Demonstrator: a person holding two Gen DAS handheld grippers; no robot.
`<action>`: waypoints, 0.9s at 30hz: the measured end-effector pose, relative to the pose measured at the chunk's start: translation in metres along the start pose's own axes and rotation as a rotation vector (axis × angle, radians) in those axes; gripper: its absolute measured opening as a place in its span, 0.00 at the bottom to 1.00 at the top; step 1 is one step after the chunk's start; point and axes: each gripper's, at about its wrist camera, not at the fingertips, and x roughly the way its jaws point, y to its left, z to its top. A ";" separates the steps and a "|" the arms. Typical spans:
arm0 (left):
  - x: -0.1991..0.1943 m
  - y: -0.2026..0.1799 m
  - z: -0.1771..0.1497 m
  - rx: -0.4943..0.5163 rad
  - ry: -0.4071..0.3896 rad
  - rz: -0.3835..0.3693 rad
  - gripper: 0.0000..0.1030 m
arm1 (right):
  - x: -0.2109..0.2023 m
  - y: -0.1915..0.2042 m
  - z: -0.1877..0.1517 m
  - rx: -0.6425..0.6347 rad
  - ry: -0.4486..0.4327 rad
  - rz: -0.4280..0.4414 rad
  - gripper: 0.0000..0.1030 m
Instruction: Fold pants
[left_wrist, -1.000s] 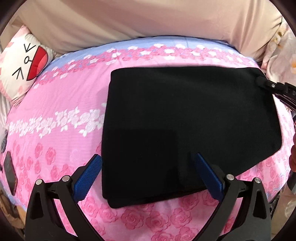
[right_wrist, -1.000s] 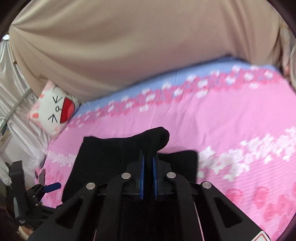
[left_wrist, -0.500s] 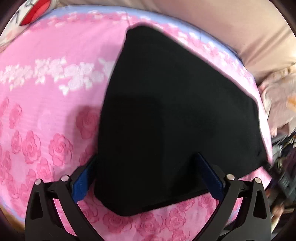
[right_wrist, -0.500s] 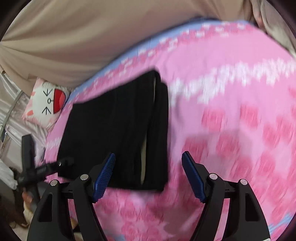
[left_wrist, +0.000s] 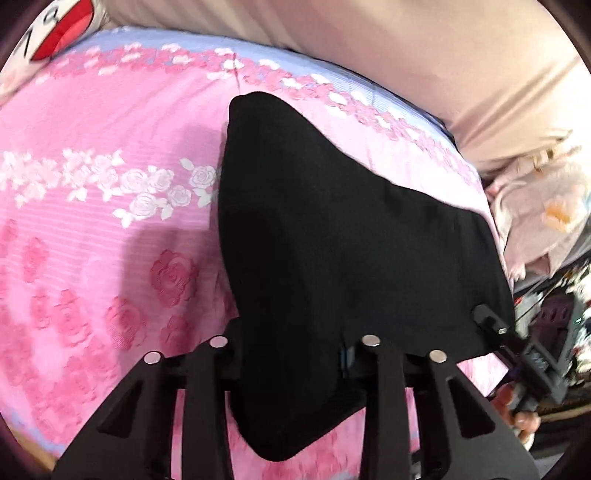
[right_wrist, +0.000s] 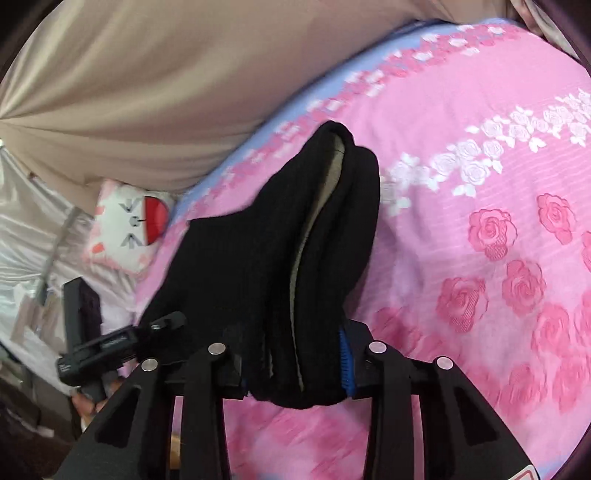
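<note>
1. Left wrist view shows the folded black pants (left_wrist: 351, 240) lying on the pink rose-patterned bedspread (left_wrist: 92, 221), with their near edge bunched up and raised off it.
2. The left gripper (left_wrist: 291, 354) has that near edge of the pants between its fingers; its jaws are closing, and the fabric fills the gap and hides the pads, apart from a sliver of blue on one side.
3. The right gripper (left_wrist: 495, 325) reaches into this view at the pants' far-right corner, its black tip lying against the cloth edge, and part of a hand (left_wrist: 517, 417) shows behind it.
4. In the right wrist view the pants (right_wrist: 280, 258) are gathered into thick upright folds, with a pale lining showing between two layers.
5. The right gripper (right_wrist: 295, 369) is closing its jaws around this bundle; the blue pad (right_wrist: 345, 365) on one side lies against the cloth.
6. The left gripper (right_wrist: 162, 325) touches the pants' left edge in this view.
7. Beyond the pants, at the bedspread's far corner, lies a white cartoon-face cushion (right_wrist: 129, 229).
8. A beige curtain (right_wrist: 166, 92) hangs behind the pants, past the bed's lilac border.
</note>
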 end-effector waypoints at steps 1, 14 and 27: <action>-0.005 -0.003 -0.003 0.014 0.011 -0.002 0.27 | -0.007 0.004 -0.005 -0.009 -0.007 -0.008 0.32; 0.007 -0.001 -0.039 0.103 0.047 0.127 0.39 | 0.011 -0.029 -0.033 0.078 0.028 -0.091 0.42; -0.025 -0.001 -0.026 0.090 -0.023 -0.010 0.27 | -0.018 0.014 -0.030 -0.035 -0.034 -0.077 0.33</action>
